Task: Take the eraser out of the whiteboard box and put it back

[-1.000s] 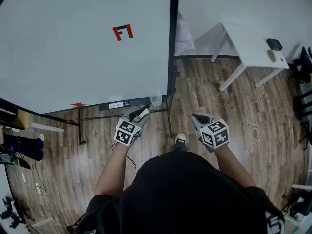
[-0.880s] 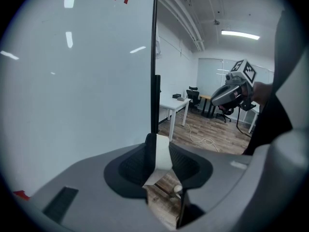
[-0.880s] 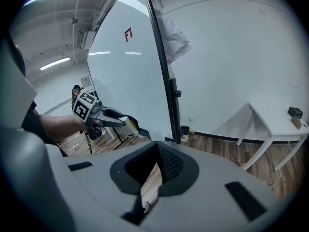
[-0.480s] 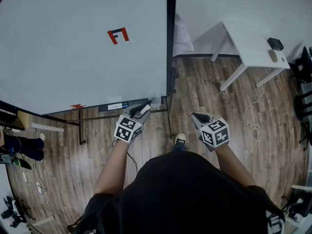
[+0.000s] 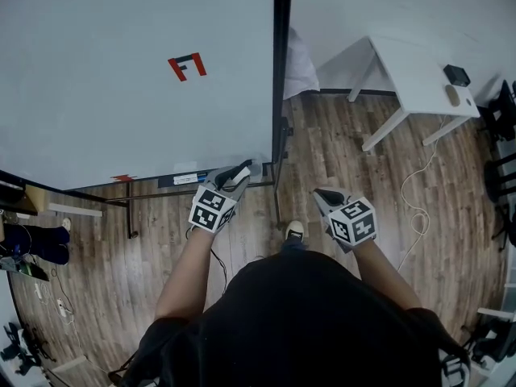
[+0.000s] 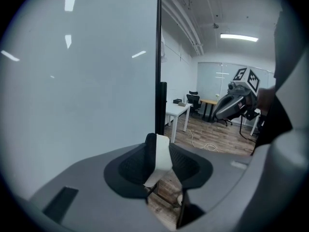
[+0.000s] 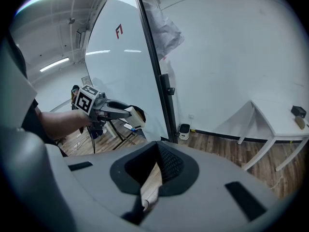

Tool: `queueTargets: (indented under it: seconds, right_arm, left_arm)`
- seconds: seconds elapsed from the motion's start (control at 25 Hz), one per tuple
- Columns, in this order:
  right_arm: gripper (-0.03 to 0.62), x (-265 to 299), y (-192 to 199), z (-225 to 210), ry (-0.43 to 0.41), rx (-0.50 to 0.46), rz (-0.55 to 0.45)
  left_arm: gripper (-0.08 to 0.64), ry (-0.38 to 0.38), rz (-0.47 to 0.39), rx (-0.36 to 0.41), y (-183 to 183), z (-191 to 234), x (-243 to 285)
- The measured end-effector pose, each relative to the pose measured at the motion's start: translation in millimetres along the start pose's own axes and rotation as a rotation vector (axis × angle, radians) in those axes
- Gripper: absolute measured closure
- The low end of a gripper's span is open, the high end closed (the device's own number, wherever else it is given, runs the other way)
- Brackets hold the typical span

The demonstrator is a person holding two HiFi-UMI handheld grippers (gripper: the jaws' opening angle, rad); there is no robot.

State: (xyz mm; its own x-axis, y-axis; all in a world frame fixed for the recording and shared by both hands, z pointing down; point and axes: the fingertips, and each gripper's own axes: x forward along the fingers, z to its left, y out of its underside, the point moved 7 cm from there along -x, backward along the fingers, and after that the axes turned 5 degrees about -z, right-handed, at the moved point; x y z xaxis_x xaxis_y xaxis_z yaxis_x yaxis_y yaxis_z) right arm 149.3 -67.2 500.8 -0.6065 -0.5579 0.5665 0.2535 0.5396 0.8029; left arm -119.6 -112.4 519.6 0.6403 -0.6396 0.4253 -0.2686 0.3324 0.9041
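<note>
Carrying the eraser (image 6: 162, 154) pinched between its jaws, the left gripper (image 5: 239, 172) is closing in on the whiteboard box (image 5: 256, 166). That box is the small clear holder at the lower right corner of the whiteboard (image 5: 121, 103), just left of centre in the head view. Compared with a second ago, this gripper is sitting further up and to the right in that view, and its tip is now just beside the box instead of short of it. The right gripper (image 5: 326, 196) is hanging back right of centre over the wooden floor (image 5: 339, 135). Its jaws are drawn together with nothing between them, and it is hardly shifting. The eraser is already out of the box, so the return leg seems to be under way. What is remaining is probably lining the eraser up over the opening and lowering it in before letting go.
</note>
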Motion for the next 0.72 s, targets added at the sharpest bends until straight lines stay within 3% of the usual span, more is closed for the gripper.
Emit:
queueTargets:
  seconds: [0.72]
  right_arm:
    - [0.598, 15.6, -0.1, -34.7, -0.008, 0.007, 0.047]
  left_arm:
    - [0.407, -0.003, 0.003, -0.047, 6.4, 12.6, 45.0]
